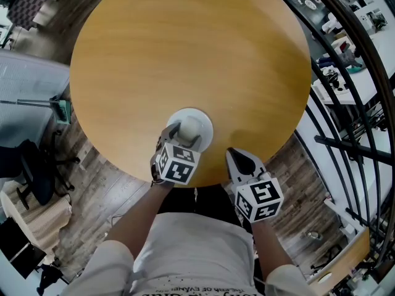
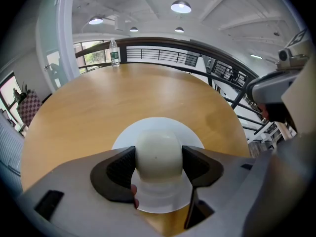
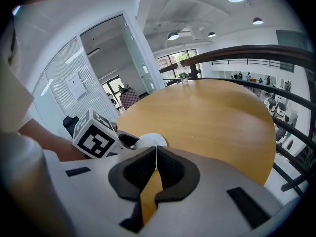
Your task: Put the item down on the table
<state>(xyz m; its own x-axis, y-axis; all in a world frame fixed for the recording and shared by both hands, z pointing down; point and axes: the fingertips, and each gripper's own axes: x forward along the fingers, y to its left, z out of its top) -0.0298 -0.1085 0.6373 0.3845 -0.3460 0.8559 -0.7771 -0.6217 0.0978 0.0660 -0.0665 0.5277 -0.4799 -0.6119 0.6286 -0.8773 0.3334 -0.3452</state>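
Observation:
The item is a white piece with a rounded cream top (image 2: 158, 154) on a wide white disc (image 2: 159, 128). My left gripper (image 2: 158, 168) is shut on the rounded top, one jaw pad on each side. In the head view the item (image 1: 191, 127) is at the near edge of the round wooden table (image 1: 185, 54), with the left gripper (image 1: 184, 137) just behind it. I cannot tell whether the disc touches the wood. My right gripper (image 1: 242, 161) hovers at the table's near edge to the right, shut and empty (image 3: 156, 157).
A water bottle (image 2: 114, 53) stands at the table's far edge. A dark curved railing (image 1: 345, 103) runs close along the right side. An office chair (image 1: 34, 171) stands on the floor at the left. The left gripper's marker cube (image 3: 96, 138) shows in the right gripper view.

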